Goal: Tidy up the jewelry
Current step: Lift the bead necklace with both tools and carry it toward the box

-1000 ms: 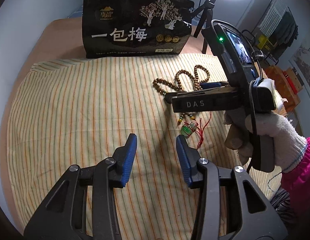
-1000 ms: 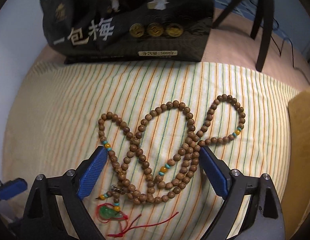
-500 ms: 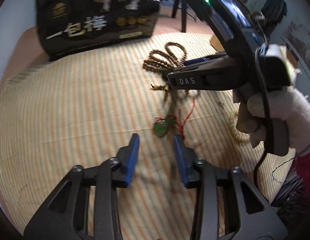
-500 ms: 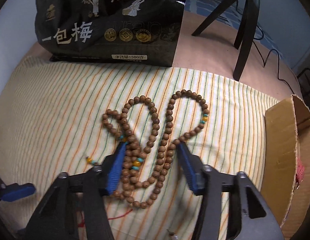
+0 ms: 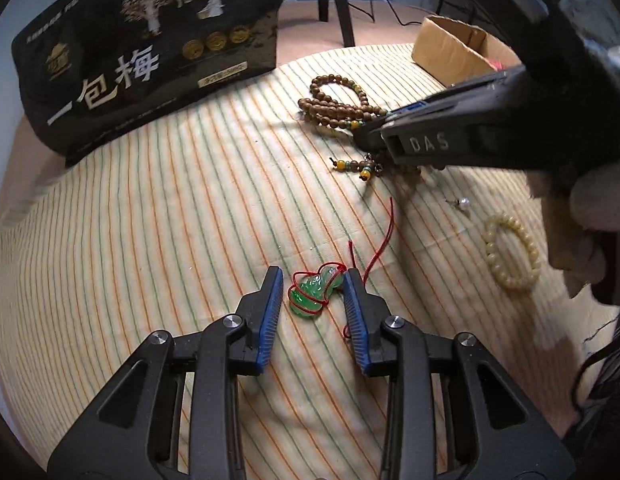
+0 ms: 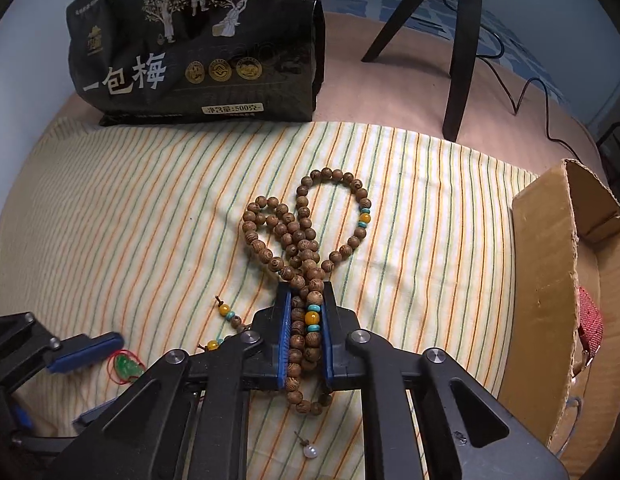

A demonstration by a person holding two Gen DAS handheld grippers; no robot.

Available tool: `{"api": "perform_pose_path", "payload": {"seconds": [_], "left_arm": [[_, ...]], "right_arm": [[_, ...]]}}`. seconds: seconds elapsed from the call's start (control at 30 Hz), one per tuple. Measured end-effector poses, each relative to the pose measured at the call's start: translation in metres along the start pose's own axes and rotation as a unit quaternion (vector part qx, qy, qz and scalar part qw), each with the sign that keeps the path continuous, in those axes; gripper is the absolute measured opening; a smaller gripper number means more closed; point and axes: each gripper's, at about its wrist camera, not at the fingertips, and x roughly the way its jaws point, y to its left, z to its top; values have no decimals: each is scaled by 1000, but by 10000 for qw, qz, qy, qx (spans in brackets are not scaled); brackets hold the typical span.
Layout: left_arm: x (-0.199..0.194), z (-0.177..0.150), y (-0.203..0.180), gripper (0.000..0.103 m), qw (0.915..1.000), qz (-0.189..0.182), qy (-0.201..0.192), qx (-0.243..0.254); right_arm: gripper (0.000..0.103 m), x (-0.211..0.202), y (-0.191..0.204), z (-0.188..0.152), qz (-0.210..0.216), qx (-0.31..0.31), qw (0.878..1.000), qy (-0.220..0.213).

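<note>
Your left gripper [image 5: 311, 296] sits low over the cloth with its jaws parted, one blue pad on each side of the green pendant [image 5: 315, 293], the right pad just touching it. Your right gripper [image 6: 306, 336] has its jaws squeezed close around the wooden bead strand [image 6: 306, 248]. Your gloved right hand [image 5: 581, 216] grips its handle.

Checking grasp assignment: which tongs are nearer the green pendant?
Left. The left tongs straddle the green pendant, open, one finger each side. The right tongs sit apart from it, shut on the wooden bead necklace.
</note>
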Motion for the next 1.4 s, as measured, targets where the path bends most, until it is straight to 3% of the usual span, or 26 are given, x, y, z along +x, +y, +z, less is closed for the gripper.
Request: {"api": "perform_pose_path", "payload": {"seconds": [0.13,0.17,0.53,0.93,1.4], "left_arm": [[-3,-4,-5,26,9998,52,-60,164],[-4,-6,-4,17,9999,39,-64,140],[-25,-14,4,17,9998,98,-156,-28],[-92,-2,9,17,9950,-26,-902,-425],[-154,29,-35,17,9817,-367,-1811,-453]], "right_arm": [[11,-3,-4,-6,84,63,9999,-18],[11,-4,-7,-5,106,78,9999,-23],[11,-36,-20,-4,277,196,9990,-305],[11,-89,-27,-12,453,189,9961,-736],[11,-170,-51,-42,513,261,9879,-1438]]}}
